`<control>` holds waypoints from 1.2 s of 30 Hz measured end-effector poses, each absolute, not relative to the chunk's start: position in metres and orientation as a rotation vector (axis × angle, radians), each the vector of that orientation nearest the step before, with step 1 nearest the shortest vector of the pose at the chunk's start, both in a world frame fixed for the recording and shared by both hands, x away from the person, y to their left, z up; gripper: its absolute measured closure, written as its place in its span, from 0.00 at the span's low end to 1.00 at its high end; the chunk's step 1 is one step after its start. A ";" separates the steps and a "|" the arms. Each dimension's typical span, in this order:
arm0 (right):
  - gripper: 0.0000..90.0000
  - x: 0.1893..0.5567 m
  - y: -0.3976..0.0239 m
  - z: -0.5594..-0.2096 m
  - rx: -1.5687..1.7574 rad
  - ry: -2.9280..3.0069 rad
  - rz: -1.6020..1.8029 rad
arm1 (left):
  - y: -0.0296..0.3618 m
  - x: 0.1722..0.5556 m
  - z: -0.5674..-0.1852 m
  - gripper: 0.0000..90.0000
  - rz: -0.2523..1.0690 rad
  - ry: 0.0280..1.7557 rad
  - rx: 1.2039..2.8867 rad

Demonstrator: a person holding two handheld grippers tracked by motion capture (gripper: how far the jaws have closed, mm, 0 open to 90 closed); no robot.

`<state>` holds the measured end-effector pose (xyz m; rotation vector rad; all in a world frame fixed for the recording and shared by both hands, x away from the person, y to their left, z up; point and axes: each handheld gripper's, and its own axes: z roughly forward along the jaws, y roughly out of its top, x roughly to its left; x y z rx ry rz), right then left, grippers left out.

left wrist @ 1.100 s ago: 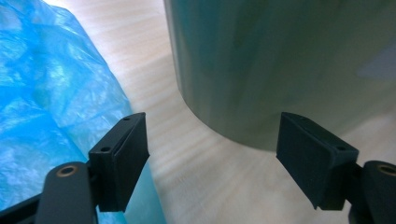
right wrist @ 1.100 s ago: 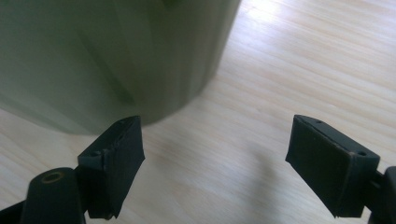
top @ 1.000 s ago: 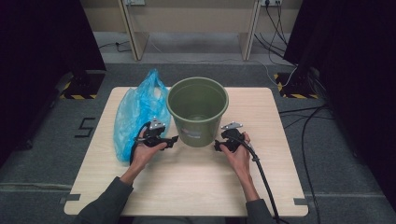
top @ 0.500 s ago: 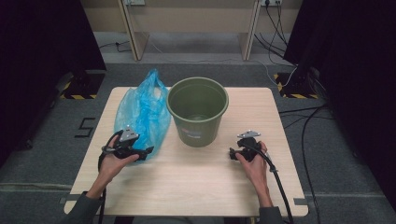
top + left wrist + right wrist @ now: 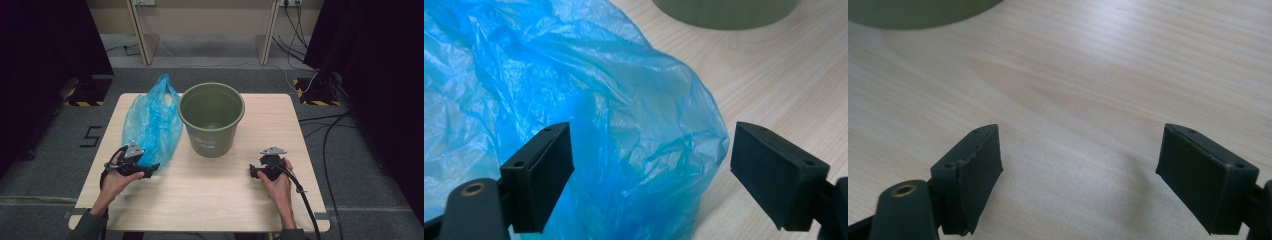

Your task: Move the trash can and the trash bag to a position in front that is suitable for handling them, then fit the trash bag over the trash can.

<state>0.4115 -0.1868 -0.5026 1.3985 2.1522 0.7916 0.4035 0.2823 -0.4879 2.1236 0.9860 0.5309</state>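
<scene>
A crumpled blue plastic bag (image 5: 150,122) lies on the wooden table (image 5: 220,195), left of a dark green bucket (image 5: 211,117) that stands upright. My left gripper (image 5: 152,169) is at the bag's near end. In the left gripper view its jaws have just been opening and the left gripper (image 5: 651,145) stands open, with the bag's (image 5: 524,75) end loose between the pads and the bucket's base (image 5: 724,12) beyond. My right gripper (image 5: 253,171) rests low over bare wood to the bucket's near right. The right gripper (image 5: 1080,145) is open with nothing between its pads; the bucket (image 5: 913,12) is at the top left.
A black cable (image 5: 305,200) trails from the right gripper toward the near edge. Desk legs (image 5: 142,35) and floor cables (image 5: 325,120) lie beyond the table. Bare wood spreads between the two hands.
Both hands have drawn back from the bucket toward the near edge and apart. The left one went left to the bag's near end, the right one went right.
</scene>
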 end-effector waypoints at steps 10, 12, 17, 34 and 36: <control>0.16 0.412 -0.192 -0.513 1.436 2.144 0.864 | 0.288 0.410 -0.512 0.34 0.467 1.041 2.183; 0.16 0.411 -0.193 -0.514 1.423 2.136 0.874 | 0.289 0.411 -0.515 0.40 0.442 1.044 2.160; 0.16 0.410 -0.193 -0.515 1.426 2.129 0.879 | 0.294 0.411 -0.515 0.61 0.436 1.003 2.139; 0.15 0.408 -0.195 -0.517 1.402 2.126 0.896 | 0.297 0.413 -0.512 0.92 0.407 0.929 2.117; 0.15 0.408 -0.195 -0.516 1.404 2.131 0.898 | 0.298 0.415 -0.509 0.92 0.414 0.933 2.104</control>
